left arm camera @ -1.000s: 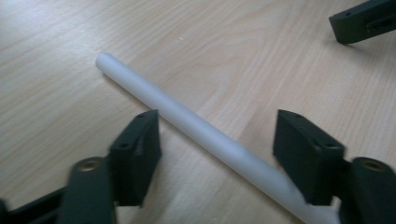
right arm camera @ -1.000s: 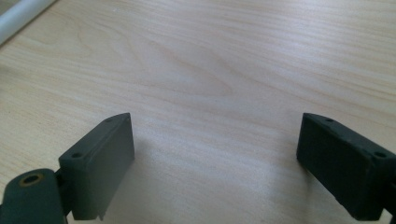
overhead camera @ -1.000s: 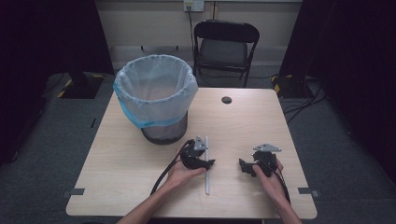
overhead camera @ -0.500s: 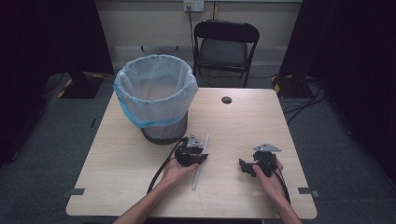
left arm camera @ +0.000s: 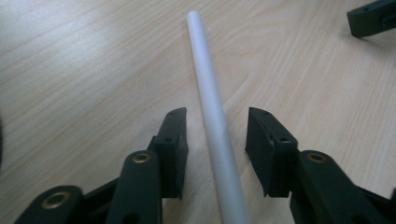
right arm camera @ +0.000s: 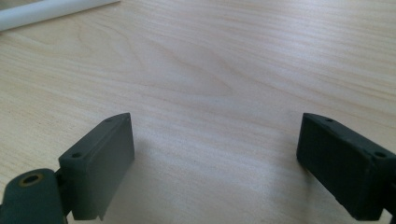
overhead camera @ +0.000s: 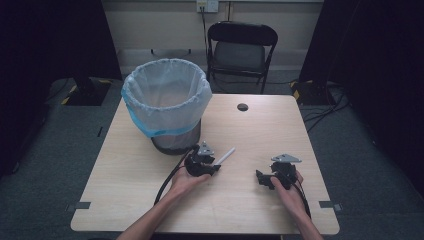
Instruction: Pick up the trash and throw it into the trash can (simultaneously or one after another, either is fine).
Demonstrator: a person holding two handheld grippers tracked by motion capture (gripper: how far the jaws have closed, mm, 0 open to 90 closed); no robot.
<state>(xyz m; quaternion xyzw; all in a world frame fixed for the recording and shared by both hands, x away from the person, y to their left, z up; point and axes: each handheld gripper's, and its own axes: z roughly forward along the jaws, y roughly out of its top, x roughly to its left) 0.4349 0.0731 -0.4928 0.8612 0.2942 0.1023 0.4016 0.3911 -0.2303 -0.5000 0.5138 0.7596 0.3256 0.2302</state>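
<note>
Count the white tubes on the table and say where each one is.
1. The white tube lies on the table between the open jaws of the left hand-held gripper, untouched, near the bin. The bin's inside is hidden.

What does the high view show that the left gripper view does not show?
The high view alone has the lined bin, the chair and the person's hands. The left gripper view alone makes plain that the left gripper is open, with a gap between each of its fingers and the white tube. Both show the tube, the wooden table and the right gripper.
</note>
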